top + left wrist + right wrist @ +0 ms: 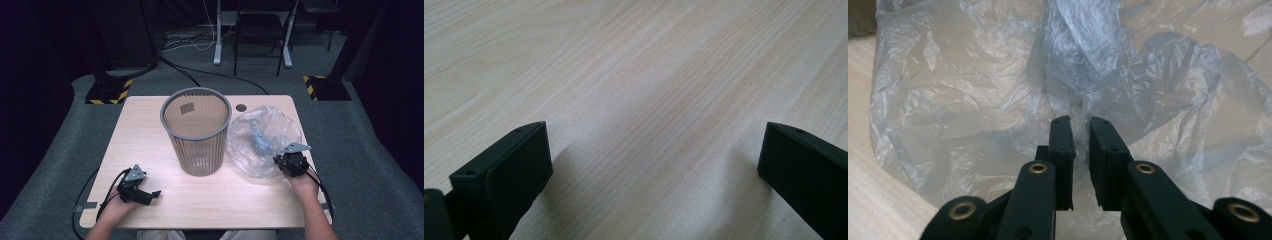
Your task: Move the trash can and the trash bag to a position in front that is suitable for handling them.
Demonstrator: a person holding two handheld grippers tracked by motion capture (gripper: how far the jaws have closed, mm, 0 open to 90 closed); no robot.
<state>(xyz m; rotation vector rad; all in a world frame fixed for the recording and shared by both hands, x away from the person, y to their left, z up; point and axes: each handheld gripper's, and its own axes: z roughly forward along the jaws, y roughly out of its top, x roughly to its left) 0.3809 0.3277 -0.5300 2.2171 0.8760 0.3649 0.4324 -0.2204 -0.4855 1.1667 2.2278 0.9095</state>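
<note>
Plastic bag (pixel 998 100) bunches between nearly closed jaws of the right hand-held gripper (pixel 1080 125), apparently pinched.

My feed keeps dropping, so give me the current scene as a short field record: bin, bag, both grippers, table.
bin: grey ribbed wastebasket, upright at table centre, no liner visible
bag: clear plastic bag, crumpled, lying on the table right of the bin
right gripper: right gripper at the bag's near edge, fingers nearly together with a fold of plastic between them; firm pinch cannot be confirmed
left gripper: left gripper low over bare table at near left, fingers wide apart, nothing between them
table: light wood table
</note>
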